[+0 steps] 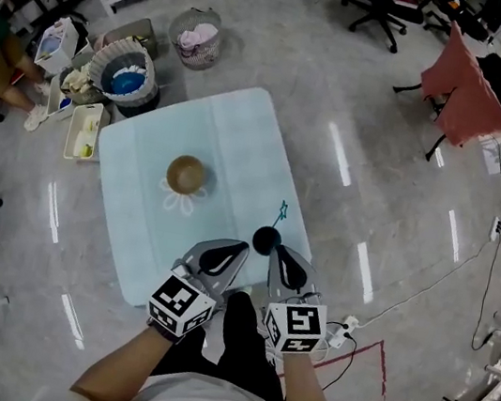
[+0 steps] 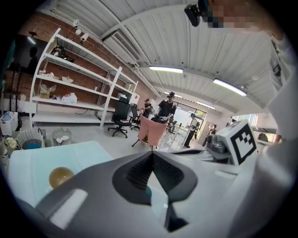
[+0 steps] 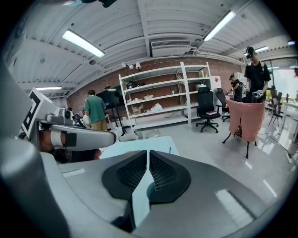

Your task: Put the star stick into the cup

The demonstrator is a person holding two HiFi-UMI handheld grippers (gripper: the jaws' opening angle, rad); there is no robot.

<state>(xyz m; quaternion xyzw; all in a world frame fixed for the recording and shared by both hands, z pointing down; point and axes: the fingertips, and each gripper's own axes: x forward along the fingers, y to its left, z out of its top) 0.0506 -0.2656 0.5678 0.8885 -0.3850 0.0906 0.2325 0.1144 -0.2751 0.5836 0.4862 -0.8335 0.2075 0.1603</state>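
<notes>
Grey left claw [image 2: 152,154] and right claw [image 3: 148,153] sit closed.

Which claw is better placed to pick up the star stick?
Right, probably. The star stick lies just ahead of the right claw, by the dark cup; the left claw sits farther to the side. Both claws are shut and empty.

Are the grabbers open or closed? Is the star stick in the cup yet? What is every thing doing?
Left gripper: jaws shut, holding nothing.
Right gripper: jaws shut, holding nothing.
Star stick: on the table, not held, not in the cup.
Brown cup: upright, open side up, looks empty.
Dark round thing: on the table just ahead of both jaws, not gripped.
</notes>
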